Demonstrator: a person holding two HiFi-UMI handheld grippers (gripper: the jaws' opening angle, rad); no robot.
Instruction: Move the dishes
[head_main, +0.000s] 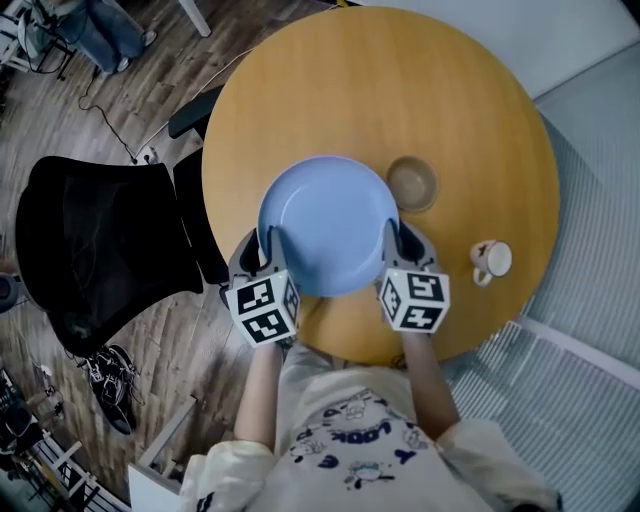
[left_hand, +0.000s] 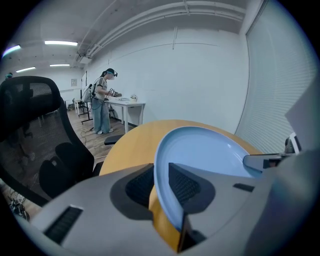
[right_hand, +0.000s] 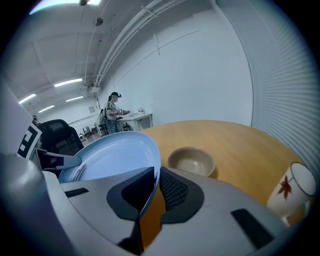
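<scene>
Slippage is the worry: the blue plate (head_main: 325, 225), over the near side of the table (head_main: 470, 120), is held only by rim pinches, the left gripper (head_main: 268, 248) clamped on one edge and the right gripper (head_main: 396, 240) on the other, so uneven motion could tip it into the bowl (head_main: 412, 183) just beside.

The round ceramic plate (head_main: 325, 225) is plain pale blue; the round wooden table (head_main: 470, 90) honey-yellow; the small ceramic bowl (head_main: 412, 183) beige. The white cup (right_hand: 295, 187), lower right, bears a red leaf. The grey left gripper (head_main: 268, 242) and right gripper (head_main: 393, 238) carry black-and-white square markers.
</scene>
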